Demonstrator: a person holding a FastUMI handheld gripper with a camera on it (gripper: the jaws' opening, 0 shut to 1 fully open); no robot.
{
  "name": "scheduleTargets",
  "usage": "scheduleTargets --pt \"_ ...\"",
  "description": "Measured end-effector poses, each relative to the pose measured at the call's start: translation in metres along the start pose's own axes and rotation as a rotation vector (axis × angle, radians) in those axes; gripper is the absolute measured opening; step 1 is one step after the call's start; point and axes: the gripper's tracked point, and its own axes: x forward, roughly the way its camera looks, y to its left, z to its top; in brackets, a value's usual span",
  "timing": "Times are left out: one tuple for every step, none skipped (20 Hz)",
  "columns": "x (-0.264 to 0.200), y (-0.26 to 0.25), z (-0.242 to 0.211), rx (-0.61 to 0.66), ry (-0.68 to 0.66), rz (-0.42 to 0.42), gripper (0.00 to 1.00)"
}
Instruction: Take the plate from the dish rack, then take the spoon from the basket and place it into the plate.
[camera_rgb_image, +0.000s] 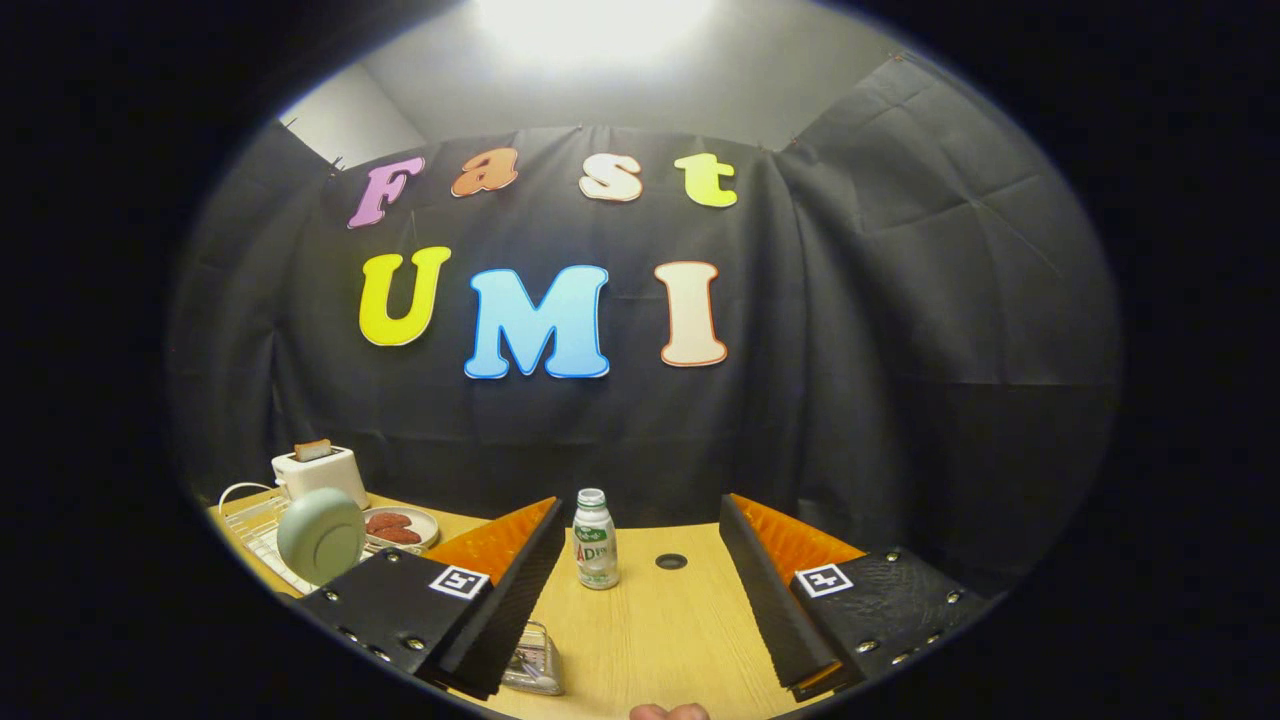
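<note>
Your gripper (640, 560) hangs above the wooden table (660, 630), fingers spread wide apart and holding nothing. Between them, slightly farther off, stands a small white bottle (596, 540). The pale green plate (320, 536) stands on edge in the dish rack (255, 530) at far left, beyond your left finger. Behind it sits a white toaster (318, 470); beside it, a dish of reddish food (400, 526). A clear basket (535, 660) lies near, just beside the left finger; its contents cannot be made out.

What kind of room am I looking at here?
Probably a mock kitchen corner in a cloth-walled booth: a wooden table carries a toaster, a pale green plate upright in a dish rack and a small bottle. The gripper is open above it.
</note>
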Motion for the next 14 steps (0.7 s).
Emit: scheduleTargets --pt "-0.001 0.013 0.011 -0.010 -0.005 0.013 0.96" --pt "-0.001 0.028 0.019 -0.018 -0.008 0.030 0.96" --pt "-0.001 0.041 0.026 -0.019 -0.009 0.043 0.96" --pt "0.000 0.055 0.031 -0.010 -0.010 0.058 0.96" --pt "0.000 0.070 0.034 0.003 -0.006 0.069 0.96" --pt "0.001 0.083 0.035 0.017 0.000 0.078 0.96" --pt "0.002 0.095 0.036 0.026 0.003 0.085 0.96" --pt "0.005 0.106 0.037 0.035 0.007 0.088 0.96" --pt "0.007 0.116 0.039 0.042 0.011 0.089 0.96" --pt "0.010 0.126 0.041 0.047 0.010 0.093 0.96" --pt "0.013 0.136 0.045 0.052 0.008 0.100 0.96" --pt "0.015 0.144 0.046 0.052 0.008 0.104 0.96" --pt "0.017 0.152 0.049 0.046 0.008 0.113 0.96" --pt "0.019 0.160 0.050 0.037 0.013 0.115 0.96"
